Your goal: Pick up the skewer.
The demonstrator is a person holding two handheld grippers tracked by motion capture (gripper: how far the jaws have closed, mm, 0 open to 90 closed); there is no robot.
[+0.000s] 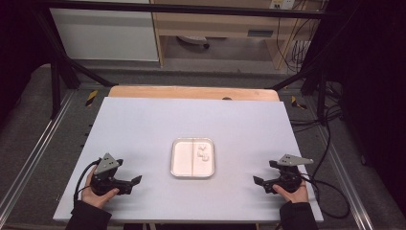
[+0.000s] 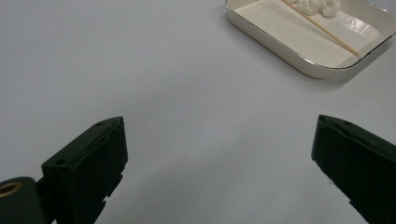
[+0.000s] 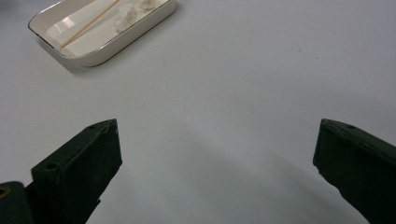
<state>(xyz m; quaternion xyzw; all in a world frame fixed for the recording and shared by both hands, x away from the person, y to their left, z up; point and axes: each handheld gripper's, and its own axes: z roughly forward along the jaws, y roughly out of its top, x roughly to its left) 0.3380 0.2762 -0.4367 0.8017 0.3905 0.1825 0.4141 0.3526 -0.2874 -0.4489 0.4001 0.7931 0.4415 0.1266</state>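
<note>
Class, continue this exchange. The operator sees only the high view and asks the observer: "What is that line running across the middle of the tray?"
Observer: In the left gripper view it is a thin wooden stick lying loose in the tray, not a divider.
Operator: And the white bits?
Observer: Fluffy white lumps, like cotton, beside the stick.
Operator: Are the jaws holding anything?
Observer: No. The left gripper and the right gripper have their jaws wide open over bare table.
</note>
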